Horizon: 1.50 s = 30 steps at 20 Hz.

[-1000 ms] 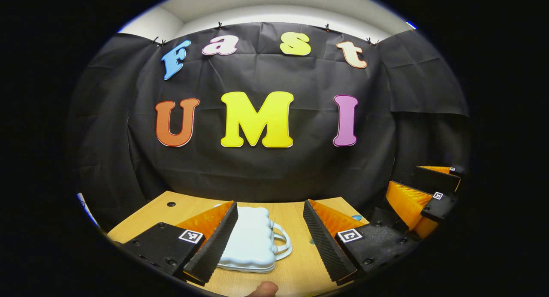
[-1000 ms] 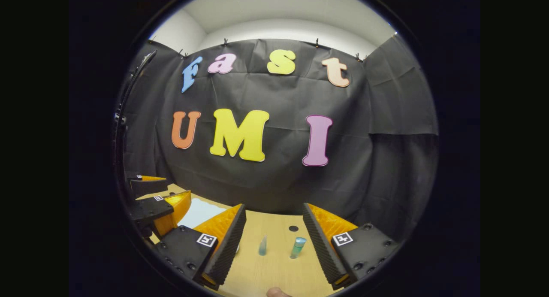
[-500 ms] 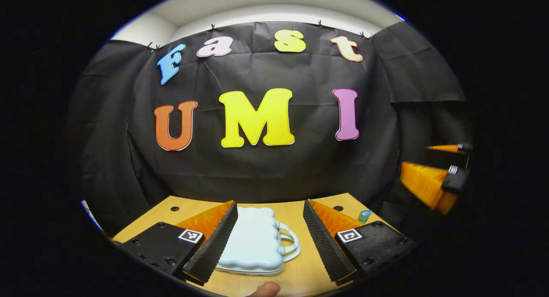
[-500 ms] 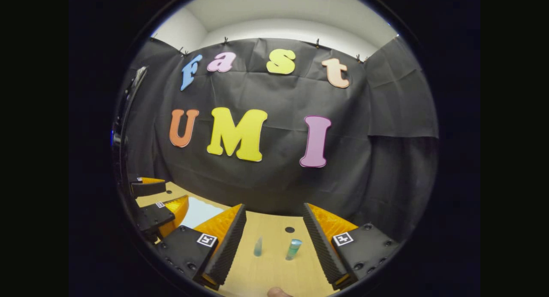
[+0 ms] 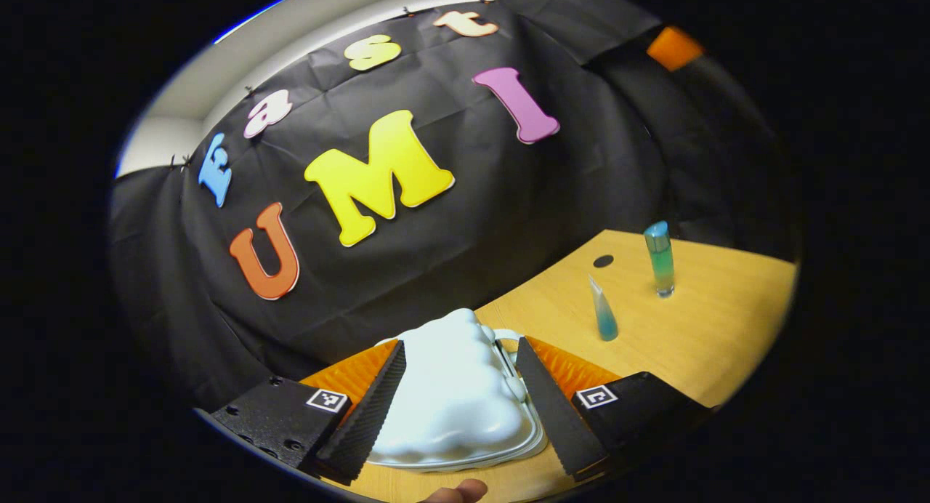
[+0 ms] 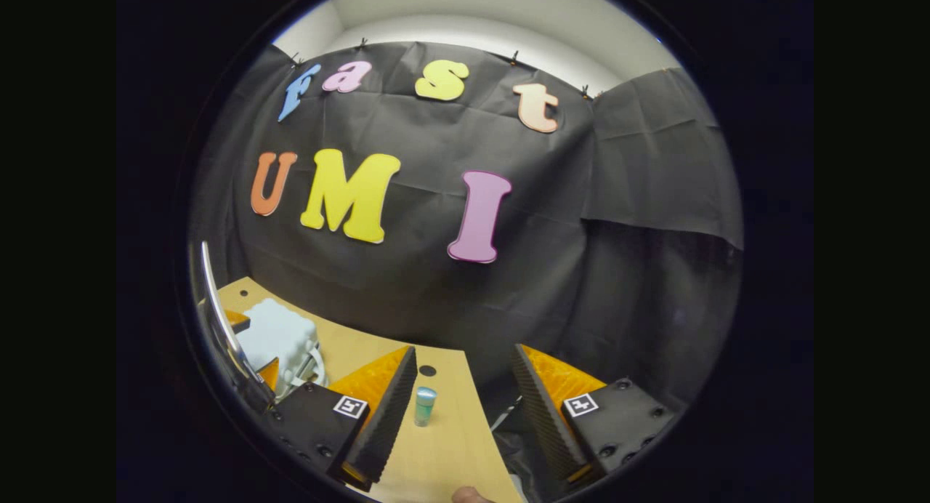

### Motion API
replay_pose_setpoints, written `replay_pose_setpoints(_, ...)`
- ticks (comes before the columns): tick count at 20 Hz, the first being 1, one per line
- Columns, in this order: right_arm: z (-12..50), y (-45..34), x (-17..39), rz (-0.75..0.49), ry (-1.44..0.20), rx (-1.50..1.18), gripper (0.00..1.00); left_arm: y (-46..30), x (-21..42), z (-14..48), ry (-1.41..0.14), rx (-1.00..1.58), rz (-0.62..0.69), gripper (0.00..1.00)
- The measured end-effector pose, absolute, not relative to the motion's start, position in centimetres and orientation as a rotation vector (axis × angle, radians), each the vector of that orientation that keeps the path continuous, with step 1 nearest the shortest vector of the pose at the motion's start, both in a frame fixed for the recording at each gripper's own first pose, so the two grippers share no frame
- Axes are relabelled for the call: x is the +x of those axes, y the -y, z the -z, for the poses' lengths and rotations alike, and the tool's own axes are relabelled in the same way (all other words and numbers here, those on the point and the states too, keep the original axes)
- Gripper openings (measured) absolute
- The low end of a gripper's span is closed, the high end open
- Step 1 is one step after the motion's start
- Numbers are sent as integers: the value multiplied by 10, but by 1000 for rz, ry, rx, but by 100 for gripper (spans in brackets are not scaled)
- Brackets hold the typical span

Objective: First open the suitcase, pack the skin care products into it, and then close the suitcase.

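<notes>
Place: we take this for a recording booth set up indoors, not a lived-in room.
Walls: we see black cloth (image 6: 465,285) clipped up along its top edge, closing in the back and the side.
Above the cloth: we see a plain pale wall (image 6: 508,41) and ceiling.
Worktop (image 5: 697,343): we see a light wood-look top with a round cable hole (image 5: 603,260), standing against the cloth.

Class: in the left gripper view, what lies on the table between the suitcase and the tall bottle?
The small cone-shaped tube stands between the suitcase and the tall bottle; the rest of the table there is bare wood.
</notes>
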State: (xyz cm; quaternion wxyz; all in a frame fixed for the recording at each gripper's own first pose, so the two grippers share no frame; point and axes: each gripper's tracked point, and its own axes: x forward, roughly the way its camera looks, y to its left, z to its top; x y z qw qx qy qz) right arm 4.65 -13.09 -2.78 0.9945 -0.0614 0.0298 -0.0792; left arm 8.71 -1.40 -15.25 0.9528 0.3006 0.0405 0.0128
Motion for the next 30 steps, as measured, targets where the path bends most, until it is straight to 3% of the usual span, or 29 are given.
replay_pose_setpoints(7, 71, 158, 66, 142, -133, -95, 80, 37, 128, 215, -130, 1060, 30, 97)
replay_pose_setpoints(15, 123, 194, 85, 118, -238, -26, 80, 24, 152, 251, -272, 1301, -28, 93)
replay_pose_setpoints(19, 133, 202, 95, 104, -260, -13, 80, 26, 162, 265, -343, 1376, 11, 70)
replay_pose_setpoints(20, 134, 201, 98, 95, -263, -9, 80, 26, 163, 265, -351, 1391, 5, 57)
replay_pose_setpoints(24, 132, 188, 99, 50, -260, -10, 80, 29, 169, 262, -378, 1405, 34, 28)
replay_pose_setpoints(30, 114, 173, 89, 70, -262, -35, 79, 32, 166, 250, -376, 1292, 80, 8)
